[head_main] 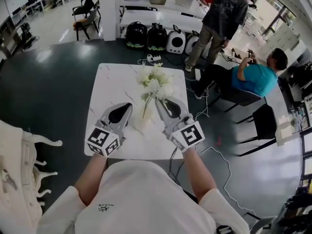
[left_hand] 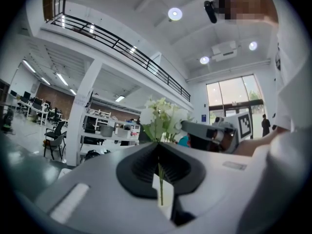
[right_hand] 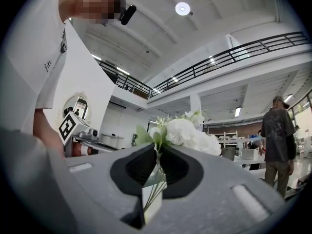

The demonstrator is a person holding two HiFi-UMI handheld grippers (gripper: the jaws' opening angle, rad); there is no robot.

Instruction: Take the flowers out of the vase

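White flowers (head_main: 155,84) with green stems stand over a small pale vase (head_main: 142,125) on the white marble table (head_main: 109,82). My left gripper (head_main: 129,105) comes in from the left and my right gripper (head_main: 158,101) from the right, both at stem height. In the left gripper view the gripper (left_hand: 157,146) is shut on a thin stem, with the blooms (left_hand: 161,116) above the jaw tips and the vase (left_hand: 165,195) below. In the right gripper view the gripper (right_hand: 157,147) is shut on several stems, with the blooms (right_hand: 187,130) above and the vase (right_hand: 151,201) beneath.
A person (head_main: 222,13) stands beyond the table and another (head_main: 253,74) sits at the right next to a black chair (head_main: 258,123). Bags (head_main: 146,35) line the floor behind the table. A white cable (head_main: 219,155) trails across the floor on the right.
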